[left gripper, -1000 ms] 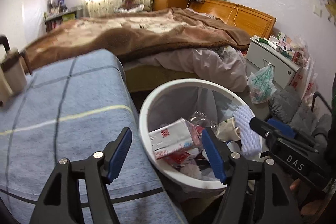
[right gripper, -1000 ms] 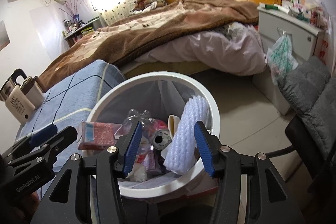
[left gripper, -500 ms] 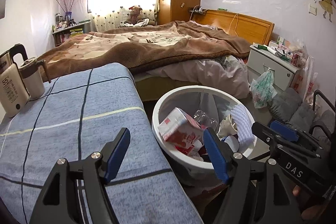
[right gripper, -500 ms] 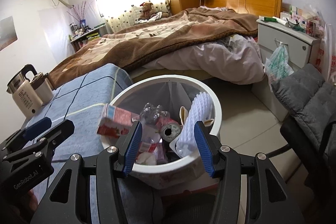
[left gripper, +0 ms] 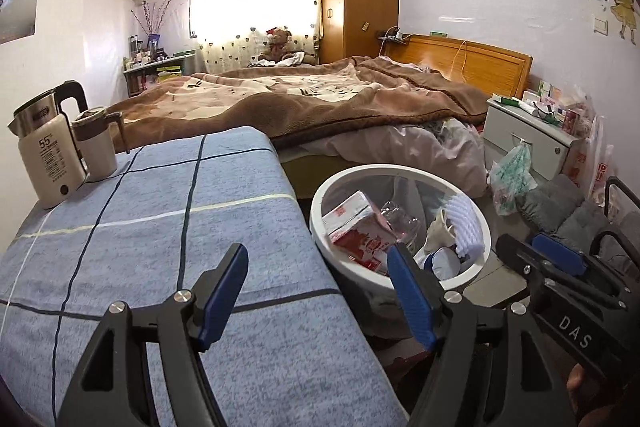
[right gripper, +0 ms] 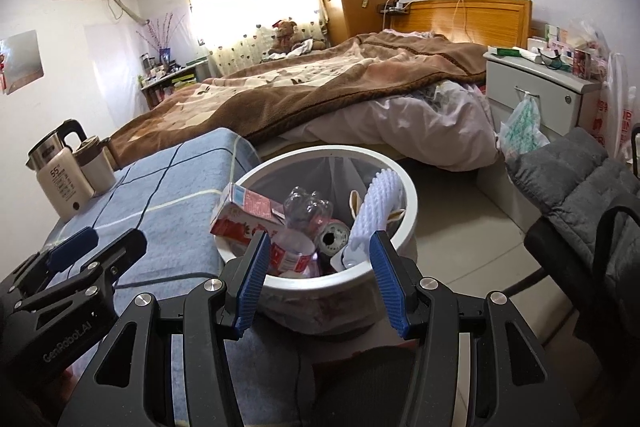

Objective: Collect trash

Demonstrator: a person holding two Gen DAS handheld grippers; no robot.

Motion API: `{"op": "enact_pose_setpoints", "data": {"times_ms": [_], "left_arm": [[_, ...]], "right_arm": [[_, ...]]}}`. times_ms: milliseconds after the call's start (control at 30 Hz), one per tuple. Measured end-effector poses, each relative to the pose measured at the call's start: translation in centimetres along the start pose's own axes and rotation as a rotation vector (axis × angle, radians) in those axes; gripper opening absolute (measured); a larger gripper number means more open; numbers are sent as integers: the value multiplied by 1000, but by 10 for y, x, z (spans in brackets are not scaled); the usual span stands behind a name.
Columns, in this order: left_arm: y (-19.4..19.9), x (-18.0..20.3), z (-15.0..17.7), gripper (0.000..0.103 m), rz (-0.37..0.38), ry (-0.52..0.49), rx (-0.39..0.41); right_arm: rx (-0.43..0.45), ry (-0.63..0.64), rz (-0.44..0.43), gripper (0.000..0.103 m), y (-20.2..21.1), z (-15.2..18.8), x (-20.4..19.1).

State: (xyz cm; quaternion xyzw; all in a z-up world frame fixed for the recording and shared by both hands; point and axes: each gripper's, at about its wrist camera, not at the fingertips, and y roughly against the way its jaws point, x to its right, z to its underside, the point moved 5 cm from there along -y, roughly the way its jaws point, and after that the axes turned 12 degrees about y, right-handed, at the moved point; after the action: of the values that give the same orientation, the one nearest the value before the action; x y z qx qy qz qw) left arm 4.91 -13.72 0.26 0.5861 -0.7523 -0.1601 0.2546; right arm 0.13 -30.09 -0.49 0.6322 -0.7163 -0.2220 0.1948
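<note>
The round white plastic waste bin point(right gripper: 402, 223) stands on the floor, its rim just beside the near corner of the blue checked cloth-covered table point(left gripper: 168, 227). Inside it lie a red-and-white carton point(right gripper: 248, 213), a crushed clear plastic bottle point(right gripper: 306, 209) and a white ribbed foam sleeve point(right gripper: 378, 205) leaning against the far wall. The left gripper point(left gripper: 316, 301) hangs over the table's right edge, jaws apart with nothing between them. The right gripper point(right gripper: 318, 277) hangs before the bin's near rim, jaws likewise apart and empty. Bare floor point(right gripper: 456, 211) lies open to the right of the bin, bounded by a grey padded chair point(right gripper: 572, 183). A bed with a brown blanket point(left gripper: 304, 99) closes the far side. A steel-and-cream electric kettle point(left gripper: 46, 143) stands at the table's far left corner.
</note>
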Motion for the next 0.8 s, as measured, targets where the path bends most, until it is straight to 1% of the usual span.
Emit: {"op": "enact_pose_setpoints", "data": {"times_ms": [167, 367, 800], "left_arm": [[2, -3, 7, 74, 0, 10, -6], [3, -5, 13, 74, -17, 10, -12], [4, -9, 16, 74, -35, 19, -14]], "right_arm": [[5, -14, 1, 52, 2, 3, 0], [9, -1, 5, 52, 4, 4, -6], [17, 12, 10, 52, 7, 6, -11]]}}
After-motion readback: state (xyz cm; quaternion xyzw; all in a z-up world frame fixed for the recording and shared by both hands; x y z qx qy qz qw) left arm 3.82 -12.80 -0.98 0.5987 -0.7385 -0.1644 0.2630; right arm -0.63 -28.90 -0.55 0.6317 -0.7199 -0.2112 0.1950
